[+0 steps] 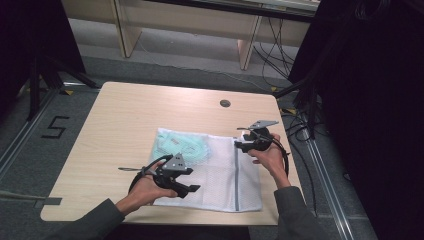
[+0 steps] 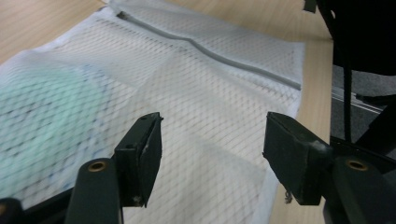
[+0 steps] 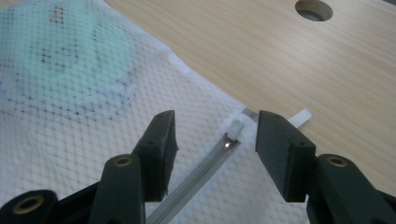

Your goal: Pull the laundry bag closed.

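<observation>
- Right gripper view looks along the right tool [image 3: 210, 140], its jaws apart, nothing pinched; the white zipper pull [image 3: 236, 127] lies between them, untouched, at the end of the grey zipper [image 3: 196, 179].
- Left gripper view shows the left tool [image 2: 212, 154] with jaws apart as well, hovering just above the white mesh laundry bag [image 2: 196, 93] with no fabric caught between the pads.
- From the high view, the left tool [image 1: 192, 187] sits over the bag's near left part, close to the near edge of the surface [image 1: 125, 115]; the right tool [image 1: 240, 146] is at the far end of the zipper, near the right edge.
- The bag lies flat toward the near right corner of the surface, with a mint-green garment [image 1: 182, 147] inside its far left part, seen through the mesh.
- Progress, as I judge it: the garment is already inside and the zipper looks drawn along its whole length, pull parked at the far end. With both tools free, closing the bag seems done; little looks left beyond drawing the hands clear.
</observation>
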A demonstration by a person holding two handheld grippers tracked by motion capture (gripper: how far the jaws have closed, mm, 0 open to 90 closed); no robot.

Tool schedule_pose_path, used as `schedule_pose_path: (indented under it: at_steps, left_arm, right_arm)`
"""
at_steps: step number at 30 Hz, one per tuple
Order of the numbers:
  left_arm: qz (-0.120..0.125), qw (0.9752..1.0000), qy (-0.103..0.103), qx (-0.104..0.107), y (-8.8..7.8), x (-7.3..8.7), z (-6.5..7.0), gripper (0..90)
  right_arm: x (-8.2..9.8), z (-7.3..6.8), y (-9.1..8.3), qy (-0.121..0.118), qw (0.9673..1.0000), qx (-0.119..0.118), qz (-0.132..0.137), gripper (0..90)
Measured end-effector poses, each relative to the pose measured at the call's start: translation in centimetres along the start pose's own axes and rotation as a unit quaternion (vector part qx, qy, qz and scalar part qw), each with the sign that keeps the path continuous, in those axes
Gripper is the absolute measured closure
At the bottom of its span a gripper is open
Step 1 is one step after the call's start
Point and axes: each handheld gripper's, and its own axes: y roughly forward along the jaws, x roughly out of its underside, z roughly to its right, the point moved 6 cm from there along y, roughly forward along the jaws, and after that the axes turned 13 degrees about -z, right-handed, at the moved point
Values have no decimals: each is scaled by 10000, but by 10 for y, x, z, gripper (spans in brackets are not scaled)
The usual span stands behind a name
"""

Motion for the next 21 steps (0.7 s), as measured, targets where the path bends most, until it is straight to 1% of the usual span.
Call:
schedule_pose_path:
  at_steps: [1,2,3,4,5,6,7,8,9,10,11,12,13,15,16,17,18,19,20,21]
  left_arm:
    - [-27,10000,-63,-43,-3,2,-2,360]
    - [3,9999,-116,-41,-4,4,-3,353]
    - [5,9999,-112,-78,-6,5,-6,349]
    - [5,9998,-166,-126,-8,7,-7,348]
    - [37,9997,-176,-180,-10,8,-9,348]
    - [23,9997,-168,-201,-13,9,-11,346]
    - [38,9995,-207,-247,-14,10,-12,344]
    - [65,9995,-133,-263,-15,11,-14,340]
    - [52,9995,-232,-222,-16,12,-14,338]
    - [32,9993,-266,-246,-17,14,-14,337]
    - [29,9994,-233,-239,-18,15,-15,337]
    - [6,9994,-275,-220,-19,16,-15,336]
    - [31,9994,-180,-297,-20,17,-17,336]
    - [49,9991,-286,-313,-22,18,-17,333]
    - [54,9988,-351,-327,-23,19,-17,329]
    - [85,9989,-323,-326,-24,20,-18,326]
    - [56,9990,-268,-367,-26,21,-19,326]
    - [56,9990,-300,-328,-27,23,-19,326]
    - [49,9988,-283,-390,-28,24,-19,325]
    - [67,9986,-395,-349,-29,25,-19,324]
  right_arm:
    - [2,-2,-3,-29,9999,-31,-131,470]
    - [2,-5,-2,24,9999,-49,91,469]
    - [3,-7,-3,-12,9999,-61,86,463]
    - [5,-10,-4,22,9999,-87,53,458]
    - [9,-13,-8,-14,9998,-151,-126,452]
    - [9,-15,-6,-27,9999,-138,10,448]
    - [10,-17,-6,-76,9999,-129,56,446]
    - [11,-19,-7,-90,9999,-131,51,439]
    - [14,-21,-10,-172,9996,-174,-116,434]
    - [12,-22,-8,-154,9998,-116,109,433]
    - [14,-22,-10,-236,9996,-146,26,432]
    - [15,-25,-11,-166,9997,-191,-46,429]
    - [15,-26,-11,-146,9996,-218,74,426]
    - [17,-27,-11,-239,9995,-178,90,424]
    - [18,-30,-12,-144,9996,-229,100,422]
    - [18,-30,-12,-199,9994,-241,129,418]
    - [19,-31,-12,-203,9994,-229,135,412]
    - [21,-31,-12,-275,9993,-188,147,408]
    - [22,-33,-14,-224,9994,-238,123,405]
    - [26,-35,-15,-201,9994,-263,23,403]
